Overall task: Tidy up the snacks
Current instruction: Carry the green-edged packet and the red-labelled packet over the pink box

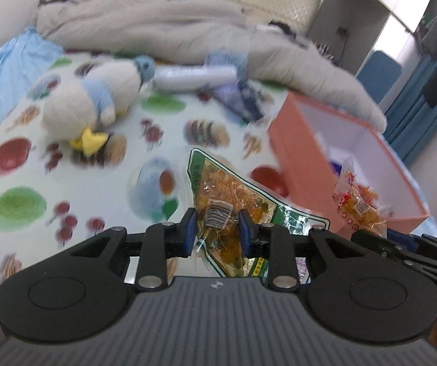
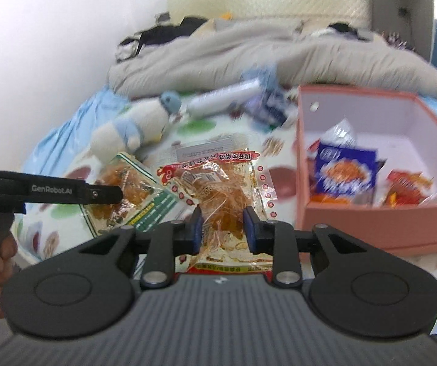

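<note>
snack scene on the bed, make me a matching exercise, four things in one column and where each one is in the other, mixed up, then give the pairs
Things
1. green-edged snack packet
2. red-printed snack packet
3. blue snack packet
4. plush penguin

Places
A. lying inside the pink box
B. gripped by the right gripper
C. lying on the fruit-print sheet, untouched
D. gripped by the left gripper

Pairs: 1-D, 2-B, 3-A, 4-C
</note>
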`<action>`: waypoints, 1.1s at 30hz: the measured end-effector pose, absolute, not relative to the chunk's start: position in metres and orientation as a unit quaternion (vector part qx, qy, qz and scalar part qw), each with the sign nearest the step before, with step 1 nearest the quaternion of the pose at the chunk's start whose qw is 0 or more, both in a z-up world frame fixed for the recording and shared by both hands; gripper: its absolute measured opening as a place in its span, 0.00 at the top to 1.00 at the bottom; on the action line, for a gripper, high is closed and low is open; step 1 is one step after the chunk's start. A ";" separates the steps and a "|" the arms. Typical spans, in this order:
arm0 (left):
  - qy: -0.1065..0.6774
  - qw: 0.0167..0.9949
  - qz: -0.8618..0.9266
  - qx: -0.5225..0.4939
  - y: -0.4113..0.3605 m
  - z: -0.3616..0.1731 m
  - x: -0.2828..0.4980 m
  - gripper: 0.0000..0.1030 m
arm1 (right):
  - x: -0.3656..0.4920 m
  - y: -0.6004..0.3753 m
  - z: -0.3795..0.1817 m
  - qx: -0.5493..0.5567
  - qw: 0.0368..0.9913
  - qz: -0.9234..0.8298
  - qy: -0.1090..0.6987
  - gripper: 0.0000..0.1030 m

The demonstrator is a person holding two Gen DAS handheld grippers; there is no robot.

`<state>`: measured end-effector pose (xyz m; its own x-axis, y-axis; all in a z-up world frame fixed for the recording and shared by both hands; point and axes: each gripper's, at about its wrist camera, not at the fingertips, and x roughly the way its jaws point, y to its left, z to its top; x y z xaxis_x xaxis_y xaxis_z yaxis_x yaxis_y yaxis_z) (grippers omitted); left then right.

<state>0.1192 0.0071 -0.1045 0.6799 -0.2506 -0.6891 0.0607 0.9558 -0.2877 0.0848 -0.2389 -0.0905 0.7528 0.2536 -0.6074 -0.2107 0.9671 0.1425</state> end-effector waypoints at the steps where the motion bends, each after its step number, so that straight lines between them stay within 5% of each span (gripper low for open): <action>1: 0.383 0.911 -0.088 -0.123 0.005 -0.096 0.119 0.68 | 0.083 -0.242 -0.083 0.032 0.938 0.121 0.322 0.71; 16: 0.311 0.933 -0.128 -0.126 -0.034 -0.003 0.118 0.68 | 0.066 -0.285 -0.022 0.041 0.966 0.054 0.250 0.71; 33: 0.334 0.918 -0.179 -0.117 -0.139 -0.011 0.186 0.68 | 0.102 -0.364 -0.045 0.079 0.959 -0.013 0.273 0.71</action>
